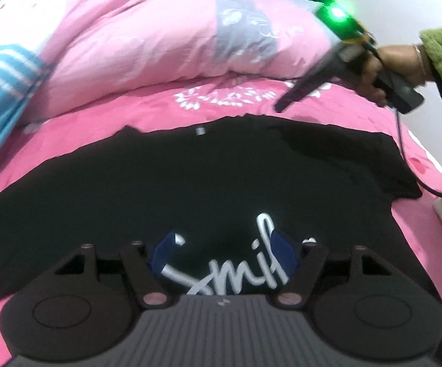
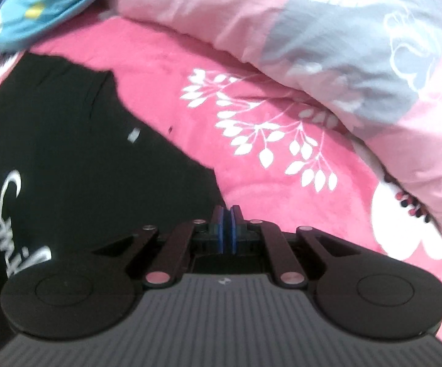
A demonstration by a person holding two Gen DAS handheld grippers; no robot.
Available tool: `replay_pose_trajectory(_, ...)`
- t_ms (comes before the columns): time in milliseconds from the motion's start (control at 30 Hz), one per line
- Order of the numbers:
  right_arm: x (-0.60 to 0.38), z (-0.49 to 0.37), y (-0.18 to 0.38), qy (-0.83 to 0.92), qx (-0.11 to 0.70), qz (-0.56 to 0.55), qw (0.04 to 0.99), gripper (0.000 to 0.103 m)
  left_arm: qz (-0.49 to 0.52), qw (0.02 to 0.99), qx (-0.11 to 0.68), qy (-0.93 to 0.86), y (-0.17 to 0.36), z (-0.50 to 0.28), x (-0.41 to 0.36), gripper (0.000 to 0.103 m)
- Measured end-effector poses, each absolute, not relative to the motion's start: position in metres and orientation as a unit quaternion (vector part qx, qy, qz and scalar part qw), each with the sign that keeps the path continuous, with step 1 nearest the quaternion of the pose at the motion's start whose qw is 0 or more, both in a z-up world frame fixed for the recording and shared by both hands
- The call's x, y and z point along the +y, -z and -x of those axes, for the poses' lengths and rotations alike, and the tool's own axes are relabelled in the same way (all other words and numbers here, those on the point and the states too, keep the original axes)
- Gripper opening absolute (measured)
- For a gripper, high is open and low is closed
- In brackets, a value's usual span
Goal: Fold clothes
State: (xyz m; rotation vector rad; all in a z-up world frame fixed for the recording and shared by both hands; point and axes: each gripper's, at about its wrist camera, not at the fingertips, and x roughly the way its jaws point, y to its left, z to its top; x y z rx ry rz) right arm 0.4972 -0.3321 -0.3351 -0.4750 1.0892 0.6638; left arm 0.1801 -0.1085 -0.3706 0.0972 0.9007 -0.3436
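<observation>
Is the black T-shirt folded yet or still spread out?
Spread out. The black T-shirt lies flat on the pink bedsheet, both sleeves extended, neck label and white lettering showing, no fold made.

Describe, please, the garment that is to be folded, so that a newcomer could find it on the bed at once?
Start from the bright pink bedspread with white leaf prints, below the heaped pale pink quilt. Spread flat across it lies a black T-shirt. It is the only dark cloth there, with white cursive lettering on its chest and a small white neck label.
</observation>
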Motion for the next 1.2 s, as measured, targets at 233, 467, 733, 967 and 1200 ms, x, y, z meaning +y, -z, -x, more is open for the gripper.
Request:
replay_pose_trajectory(233,-0.334,-0.514,0.374,-0.288,0.509,0.247,0.773,0.003,-0.058,0.881,0.424,0.200,0.401,-0.205,-0.149,0.070)
replay_pose_trajectory(467,-0.375,-0.524,0.354,-0.280,0.483,0.139,0.818,0.004,-0.061,0.882,0.413,0.219,0.420,-0.234,-0.176,0.070)
replay_pose_trajectory(733,-0.361,-0.504,0.370,-0.362,0.495,0.184,0.768,0.000,-0.083,0.886,0.394,0.230,0.440,-0.263,-0.203,0.070)
replay_pose_trajectory(967,-0.384,-0.512,0.359,-0.334,0.486,0.121,0.799,0.003,-0.096,0.888,0.386,0.232,0.445,-0.264,-0.207,0.072)
replay_pose_trajectory(1200,-0.342,-0.502,0.384,-0.403,0.484,0.151,0.762,0.000,-0.109,0.889,0.377,0.234,0.449,-0.268,-0.209,0.073)
